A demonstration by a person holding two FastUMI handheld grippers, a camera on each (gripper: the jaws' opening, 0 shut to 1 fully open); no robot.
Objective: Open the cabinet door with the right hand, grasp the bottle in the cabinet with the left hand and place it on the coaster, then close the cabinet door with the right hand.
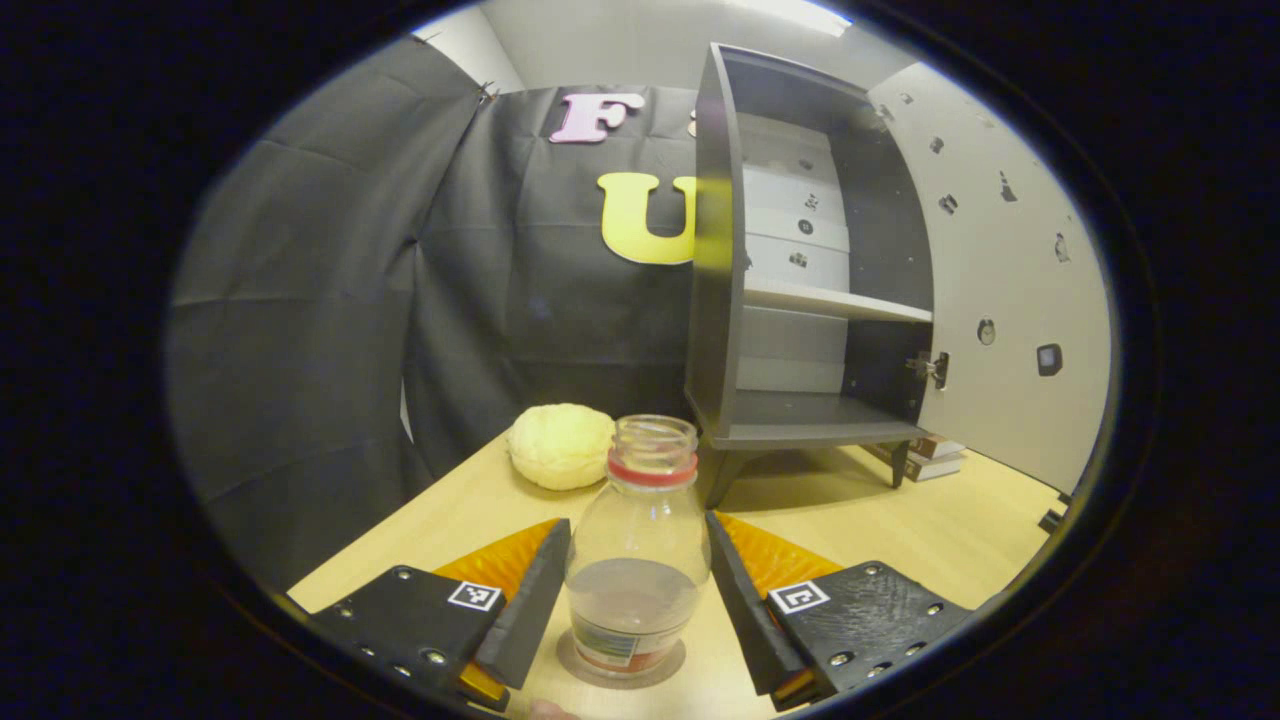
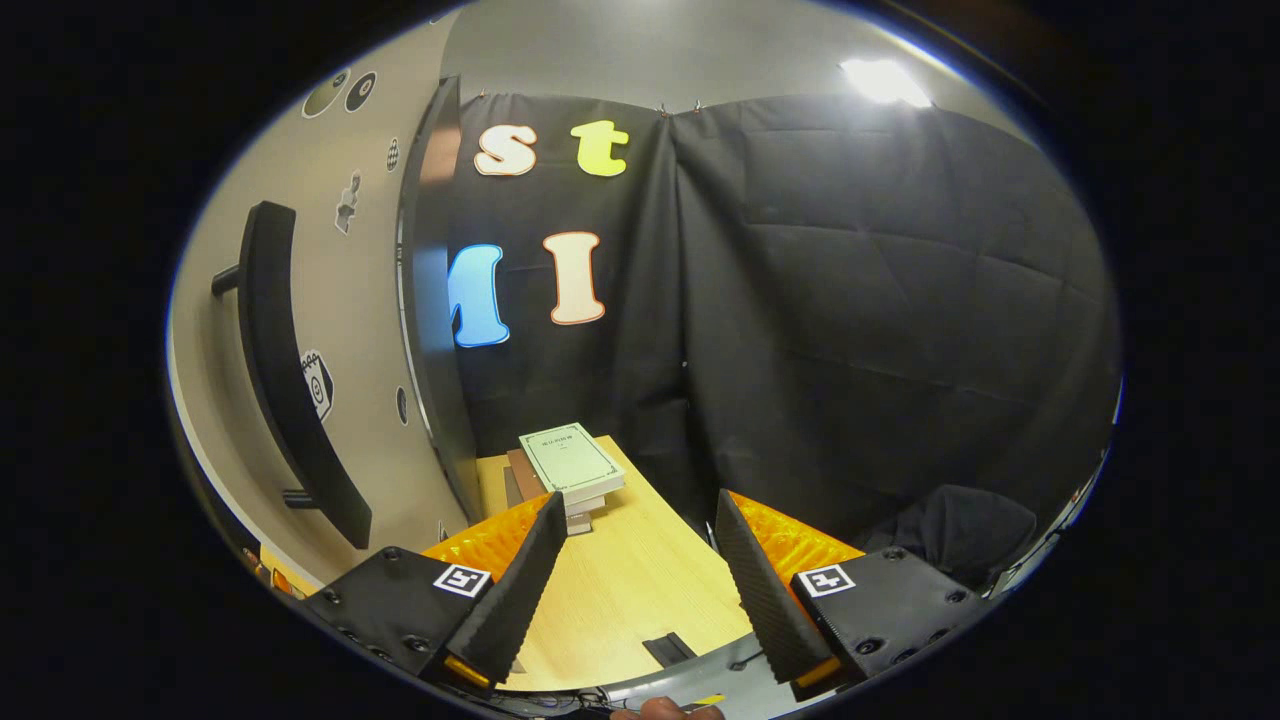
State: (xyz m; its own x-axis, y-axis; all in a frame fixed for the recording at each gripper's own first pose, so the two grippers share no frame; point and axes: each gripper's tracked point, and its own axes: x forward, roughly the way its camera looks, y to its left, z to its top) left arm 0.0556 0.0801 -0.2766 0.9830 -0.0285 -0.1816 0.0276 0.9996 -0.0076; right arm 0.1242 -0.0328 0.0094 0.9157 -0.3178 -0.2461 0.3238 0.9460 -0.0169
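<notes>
A clear bottle [image 1: 638,560] with a red neck ring and no cap stands upright on a round grey coaster [image 1: 562,660] on the wooden table. My left gripper [image 1: 636,522] is shut on it, one finger against each side. Behind it the dark cabinet [image 1: 712,260] stands with bare shelves and its pale door [image 1: 1000,300] swung wide to the right. In the right gripper view, my right gripper [image 2: 640,510] is open with nothing between its fingers. It sits just right of the door [image 2: 370,330], apart from the long black handle [image 2: 290,390].
A pale yellow lumpy round object [image 1: 560,445] lies on the table left of the cabinet. A stack of books [image 2: 570,465] rests by the cabinet foot, also seen as books [image 1: 935,460] under the door. Black cloth walls close the table [image 2: 620,590] in behind.
</notes>
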